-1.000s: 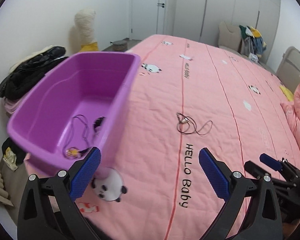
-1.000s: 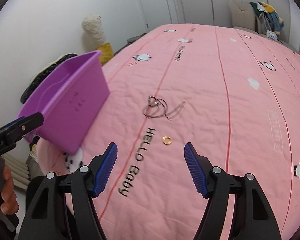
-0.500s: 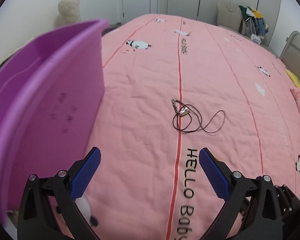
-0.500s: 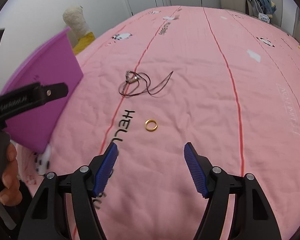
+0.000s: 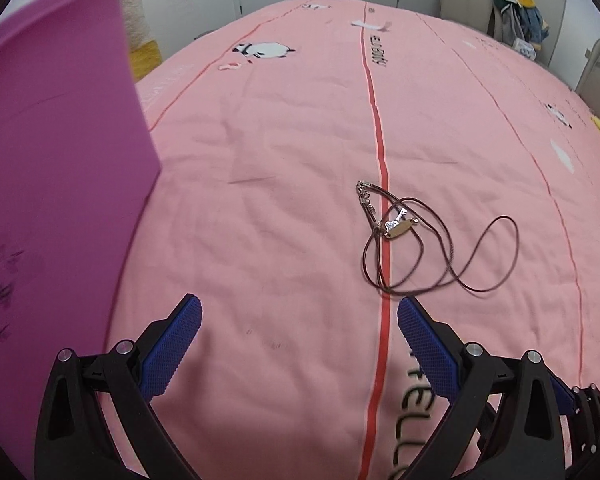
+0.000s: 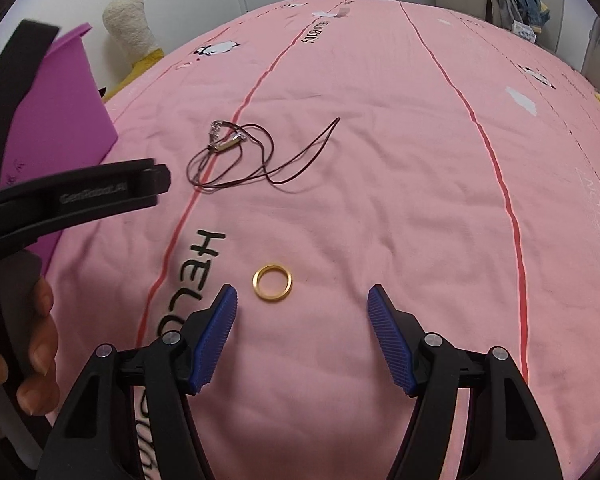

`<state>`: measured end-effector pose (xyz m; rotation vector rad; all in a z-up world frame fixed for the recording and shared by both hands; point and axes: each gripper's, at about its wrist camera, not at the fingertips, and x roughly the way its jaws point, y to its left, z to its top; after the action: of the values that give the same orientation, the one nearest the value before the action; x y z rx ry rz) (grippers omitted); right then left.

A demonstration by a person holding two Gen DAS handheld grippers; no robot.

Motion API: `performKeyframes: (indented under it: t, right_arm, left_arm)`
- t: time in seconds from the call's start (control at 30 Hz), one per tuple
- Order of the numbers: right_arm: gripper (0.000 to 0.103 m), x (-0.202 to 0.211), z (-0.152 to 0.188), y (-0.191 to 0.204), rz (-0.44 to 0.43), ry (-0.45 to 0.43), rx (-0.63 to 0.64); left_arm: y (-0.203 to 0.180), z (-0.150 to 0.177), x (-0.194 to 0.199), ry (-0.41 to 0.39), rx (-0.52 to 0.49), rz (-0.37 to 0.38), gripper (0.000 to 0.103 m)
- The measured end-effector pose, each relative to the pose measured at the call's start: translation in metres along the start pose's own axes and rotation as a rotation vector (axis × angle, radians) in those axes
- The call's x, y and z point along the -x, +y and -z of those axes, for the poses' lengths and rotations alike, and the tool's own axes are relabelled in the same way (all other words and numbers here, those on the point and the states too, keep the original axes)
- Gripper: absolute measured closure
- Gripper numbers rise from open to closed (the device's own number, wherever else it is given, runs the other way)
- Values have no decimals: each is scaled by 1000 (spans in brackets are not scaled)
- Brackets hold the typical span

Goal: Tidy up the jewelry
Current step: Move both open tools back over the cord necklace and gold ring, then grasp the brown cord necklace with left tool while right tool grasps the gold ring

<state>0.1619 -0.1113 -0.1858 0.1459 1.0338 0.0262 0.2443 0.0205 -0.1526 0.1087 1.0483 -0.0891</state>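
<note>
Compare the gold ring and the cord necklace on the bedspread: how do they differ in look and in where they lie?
The gold ring is one small rigid hoop; the cord necklace is a long dark cord in tangled loops, with a metal tag and clasp. The gold ring lies just ahead of the open right gripper; the cord necklace lies farther up the bed, ahead of the open left gripper. Both rest loose on the pink bedspread, outside the purple bin.

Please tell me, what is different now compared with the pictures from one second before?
Both open grippers have come down toward the pink quilted bedspread: the left gripper nearer the brown cord necklace, the right gripper nearer the small gold ring. Nothing was gripped or released. Necklace, ring and purple plastic bin stayed in place.
</note>
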Motion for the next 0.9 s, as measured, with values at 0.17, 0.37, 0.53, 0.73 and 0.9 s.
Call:
performKeyframes:
  t: [0.17, 0.37, 0.53, 0.73, 0.9]
  right_arm:
    - [38, -8, 1, 4, 24, -21, 20]
    - [45, -13, 3, 10, 52, -41, 52]
    - [50, -15, 4, 13, 66, -50, 72]
    - [59, -16, 6, 19, 77, -54, 102]
    - [79, -16, 6, 27, 80, -53, 139]
  left_arm:
    - [-7, -3, -19, 16, -3, 14, 6]
    - [-15, -10, -32, 19, -6, 14, 6]
    - [-23, -19, -42, 12, -12, -3, 6]
    - [-35, -22, -48, -2, -48, -20, 13]
    - [-46, -13, -33, -33, -107, 42, 80]
